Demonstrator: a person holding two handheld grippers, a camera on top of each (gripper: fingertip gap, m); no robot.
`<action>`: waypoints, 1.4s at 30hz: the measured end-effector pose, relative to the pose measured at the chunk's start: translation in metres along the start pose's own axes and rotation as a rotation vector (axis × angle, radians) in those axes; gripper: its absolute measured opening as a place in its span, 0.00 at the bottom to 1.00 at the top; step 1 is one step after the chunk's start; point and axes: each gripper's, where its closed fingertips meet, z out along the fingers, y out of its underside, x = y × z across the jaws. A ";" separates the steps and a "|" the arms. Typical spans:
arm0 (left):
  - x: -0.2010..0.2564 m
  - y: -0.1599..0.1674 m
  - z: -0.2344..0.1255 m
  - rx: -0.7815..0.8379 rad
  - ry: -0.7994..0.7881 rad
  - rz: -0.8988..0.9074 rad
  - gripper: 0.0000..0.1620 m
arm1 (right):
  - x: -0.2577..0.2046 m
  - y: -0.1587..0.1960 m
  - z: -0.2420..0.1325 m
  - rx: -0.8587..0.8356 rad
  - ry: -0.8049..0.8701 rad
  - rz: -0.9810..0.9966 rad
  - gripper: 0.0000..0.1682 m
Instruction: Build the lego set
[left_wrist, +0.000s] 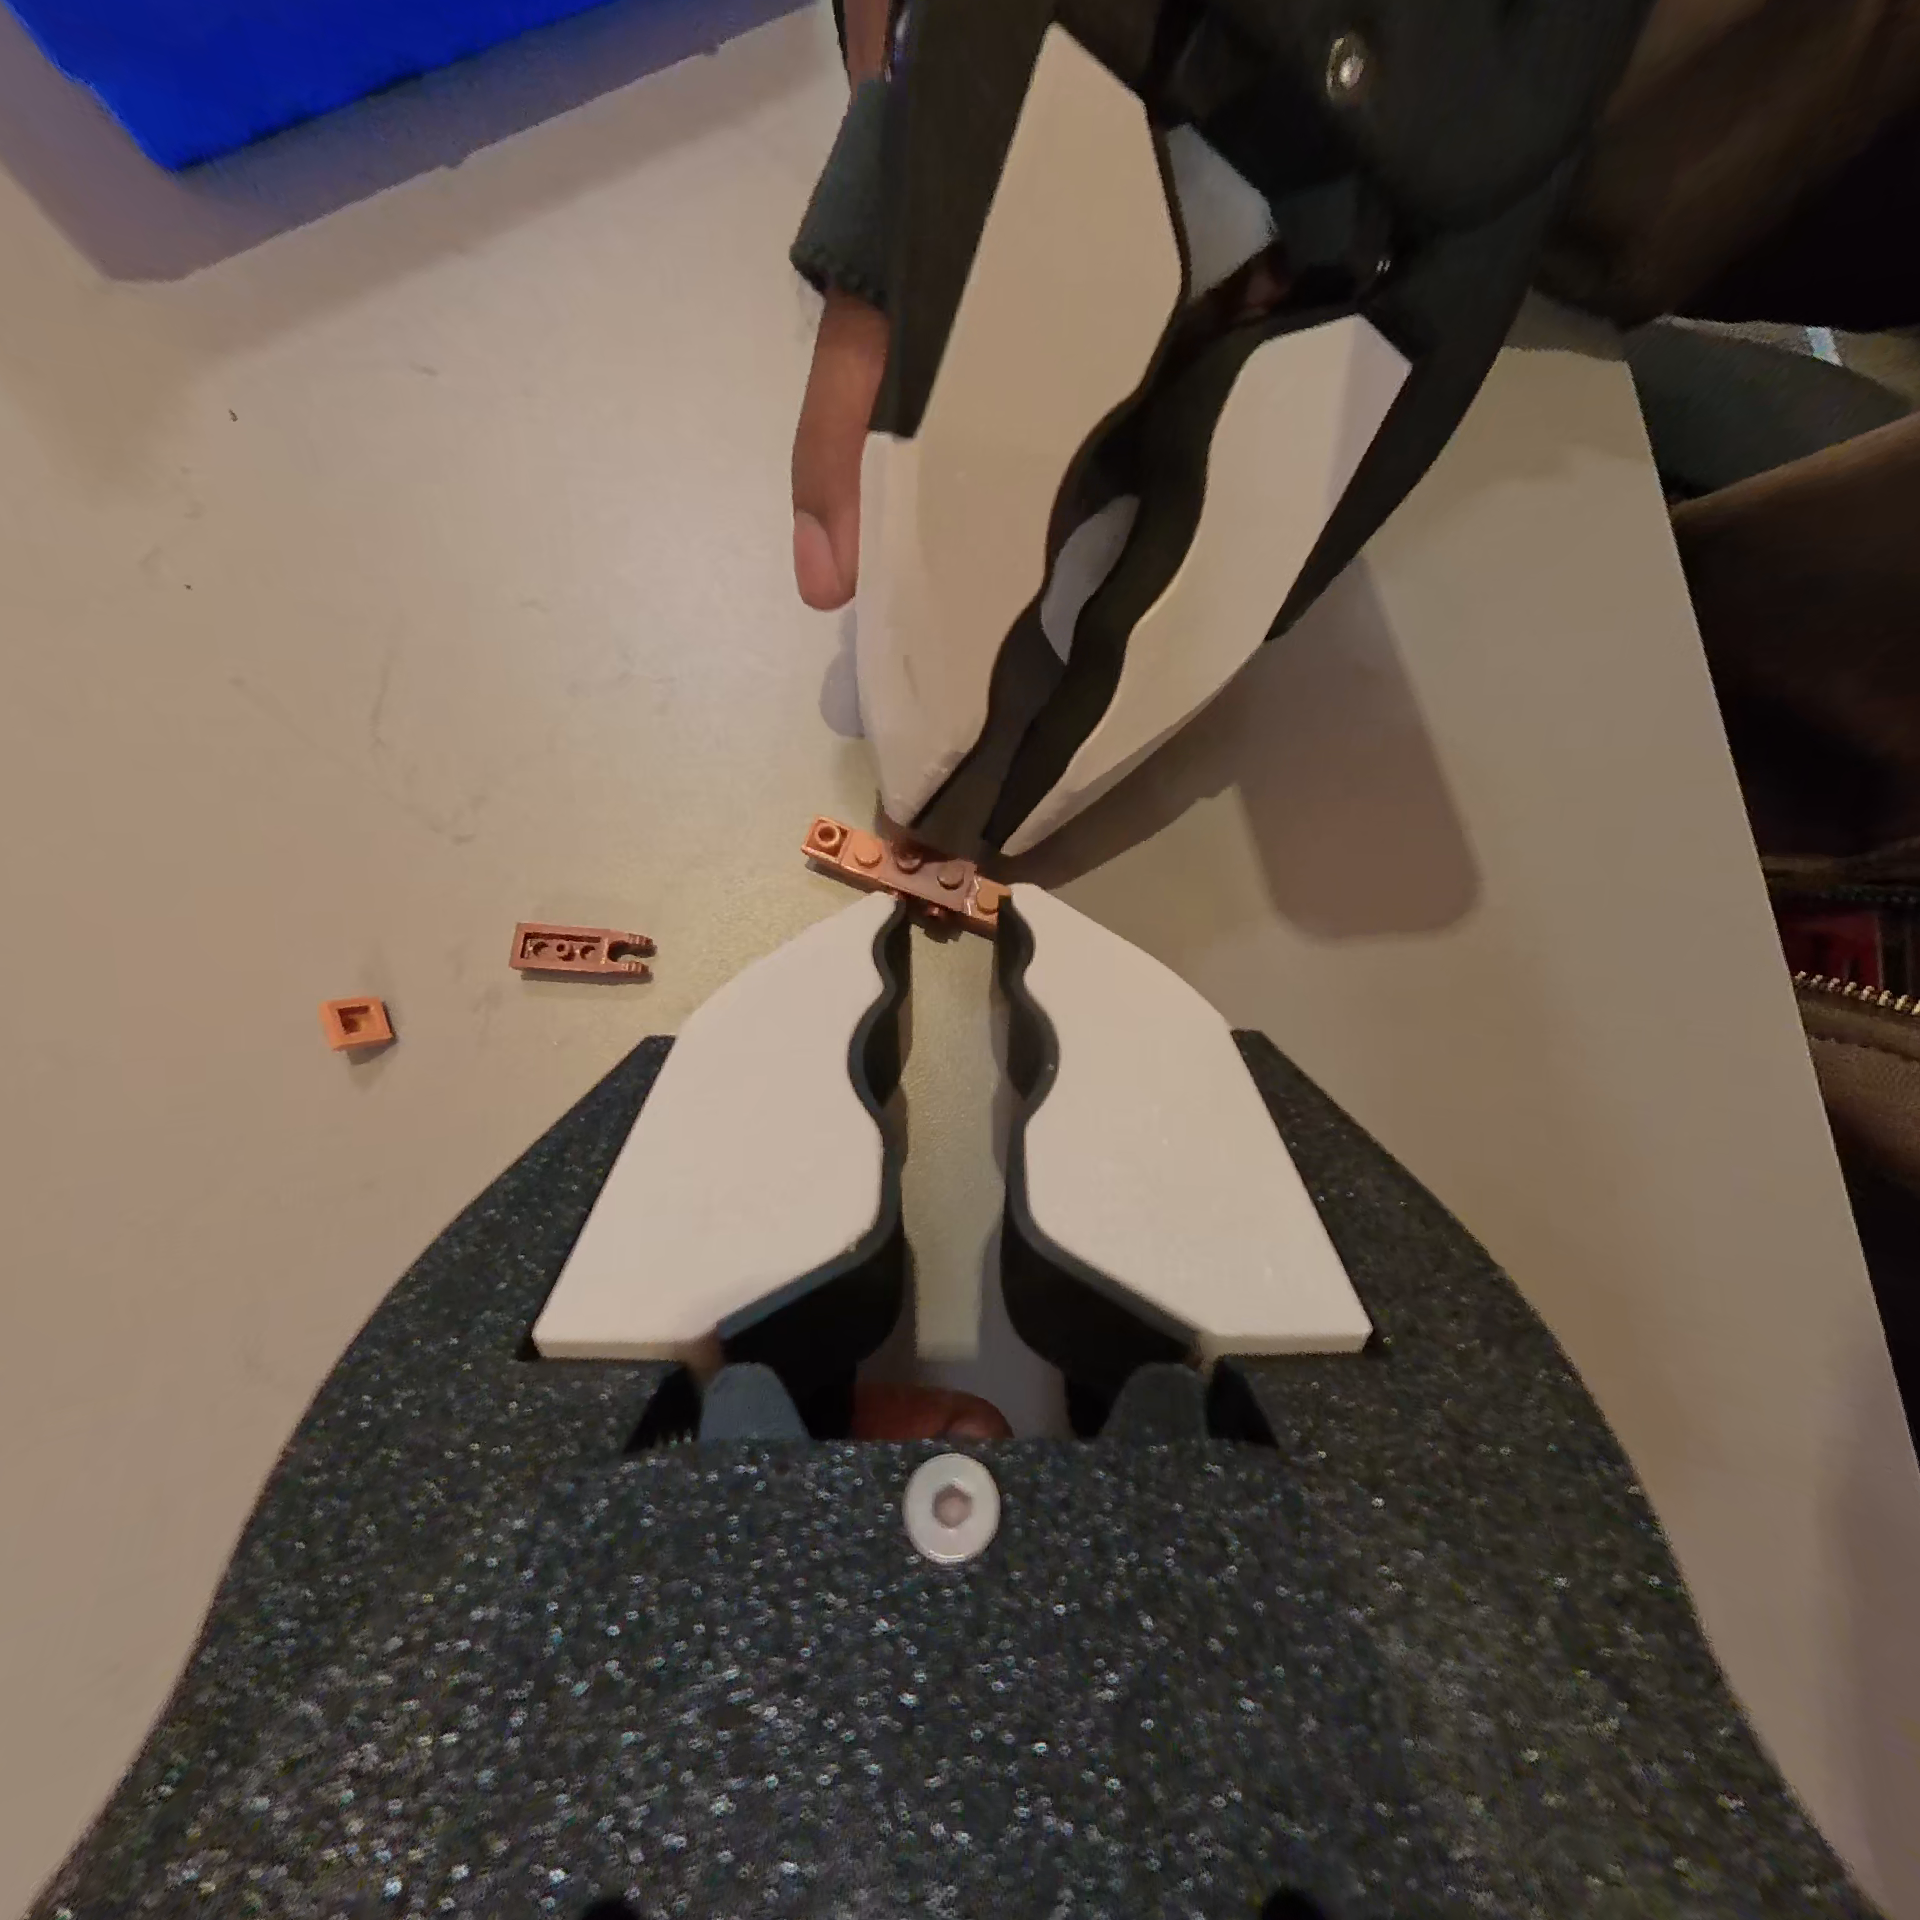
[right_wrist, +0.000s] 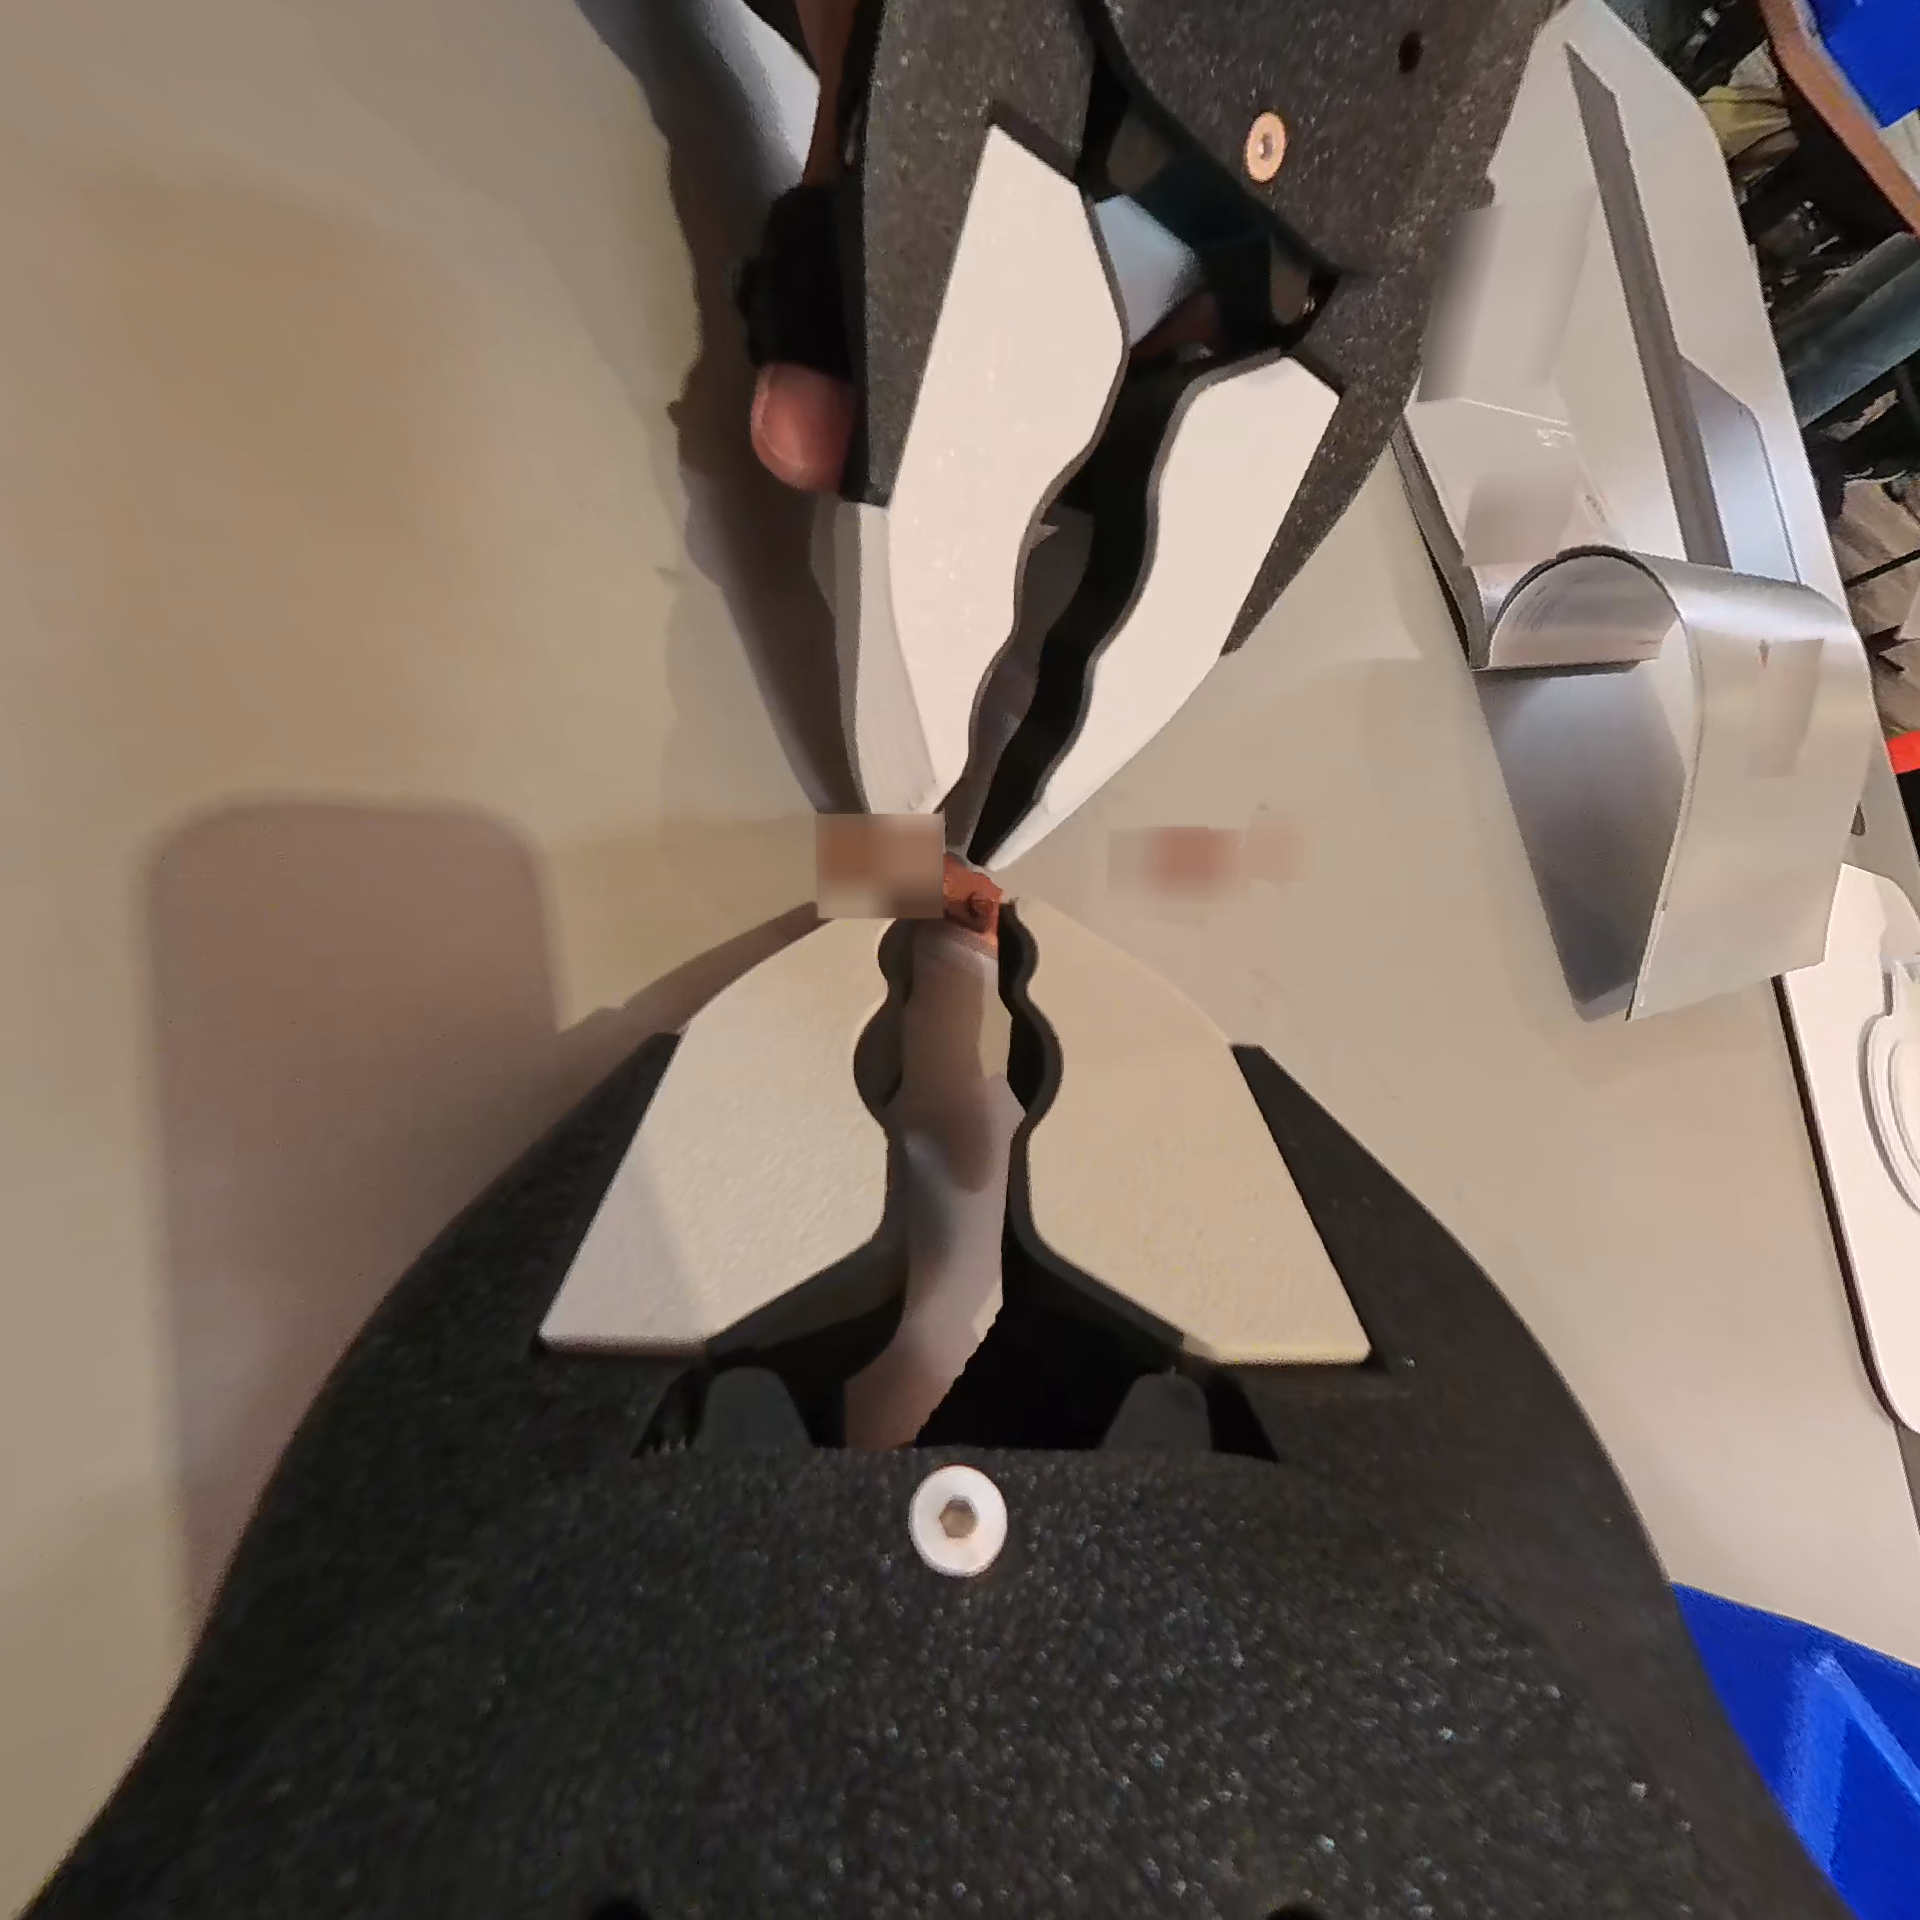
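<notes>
A long brown lego plate (left_wrist: 902, 865) with studs on top hangs over the beige table (left_wrist: 416, 520), between the two grippers. My left gripper (left_wrist: 954, 906) is shut on its right end. My right gripper (left_wrist: 961, 831) reaches in from above, and its tips are closed on the plate's far side at the studs. In the right wrist view only a small brown part of the plate (right_wrist: 971, 891) shows, between my right gripper (right_wrist: 951, 925) and the left gripper (right_wrist: 971, 842). The rest is hidden by a blurred patch and the fingers.
A brown clip plate (left_wrist: 582, 951) and a small brown square piece (left_wrist: 356, 1023) lie on the table to the left. A blue bin (left_wrist: 312, 62) stands at the far left. The table edge (left_wrist: 1714, 831) runs along the right. Silver packaging (right_wrist: 1662, 748) lies beside the grippers. Left and right tips are no more than a few centimetres apart. From the left gripper's tips to the small brown square piece (left_wrist: 356, 1023) is close to 9 cm.
</notes>
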 end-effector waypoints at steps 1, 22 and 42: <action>0.000 0.000 0.000 0.000 0.000 0.004 0.10 | 0.000 0.000 -0.001 0.002 -0.002 0.001 0.09; 0.001 0.008 -0.007 -0.010 -0.029 0.004 0.10 | 0.004 0.006 0.009 0.010 -0.261 0.061 0.31; 0.012 0.009 -0.003 -0.007 -0.216 -0.244 0.16 | 0.003 0.012 0.005 0.013 -0.265 0.123 0.18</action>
